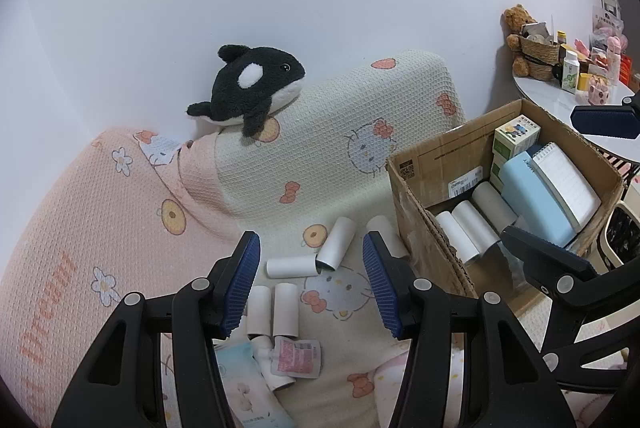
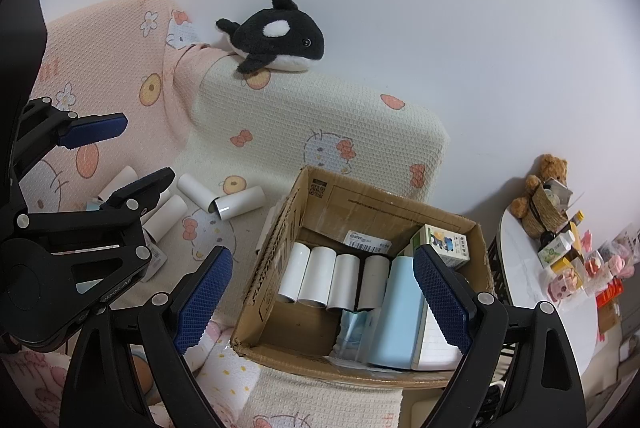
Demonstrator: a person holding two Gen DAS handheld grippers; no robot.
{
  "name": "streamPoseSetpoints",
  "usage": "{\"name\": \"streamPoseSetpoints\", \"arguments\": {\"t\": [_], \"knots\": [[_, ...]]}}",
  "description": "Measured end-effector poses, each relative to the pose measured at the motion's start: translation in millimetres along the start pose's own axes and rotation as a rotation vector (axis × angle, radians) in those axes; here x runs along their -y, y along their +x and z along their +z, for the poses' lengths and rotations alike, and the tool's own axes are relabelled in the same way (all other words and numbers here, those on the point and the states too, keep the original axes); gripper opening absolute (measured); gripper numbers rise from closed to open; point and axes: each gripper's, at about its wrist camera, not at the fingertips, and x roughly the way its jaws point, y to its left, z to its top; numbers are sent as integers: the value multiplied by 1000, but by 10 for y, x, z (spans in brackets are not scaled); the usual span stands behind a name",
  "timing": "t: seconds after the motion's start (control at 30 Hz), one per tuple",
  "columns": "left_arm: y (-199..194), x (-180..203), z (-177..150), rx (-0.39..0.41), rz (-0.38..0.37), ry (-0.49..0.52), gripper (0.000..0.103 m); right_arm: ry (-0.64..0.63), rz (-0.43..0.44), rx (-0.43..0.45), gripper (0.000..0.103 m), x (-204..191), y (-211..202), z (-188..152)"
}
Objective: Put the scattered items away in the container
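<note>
An open cardboard box (image 1: 416, 195) (image 2: 280, 228) stands on the sofa and holds several white rolls (image 2: 332, 280), a light blue case (image 2: 396, 316), a notepad (image 1: 568, 183) and a small green carton (image 2: 440, 240). Several white rolls (image 1: 336, 244) (image 2: 236, 203) lie loose on the sofa cover left of the box, with a pink sachet (image 1: 296, 356) and a pale blue packet (image 1: 248, 384). My left gripper (image 1: 310, 284) is open and empty above the loose rolls. My right gripper (image 2: 324, 304) is open and empty over the box.
A plush orca (image 1: 252, 83) (image 2: 276, 31) sits on the sofa back against the white wall. A round white side table (image 1: 560, 99) (image 2: 532, 292) at the right carries a teddy bear, a woven basket and several small bottles and packets.
</note>
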Motion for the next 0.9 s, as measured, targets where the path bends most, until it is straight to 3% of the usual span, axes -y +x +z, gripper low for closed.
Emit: {"name": "streamPoseSetpoints", "arguments": {"t": [0.9], "knots": [[33,6,5,-5,7,9,58,4,-7,5,91,14,7,34]]}}
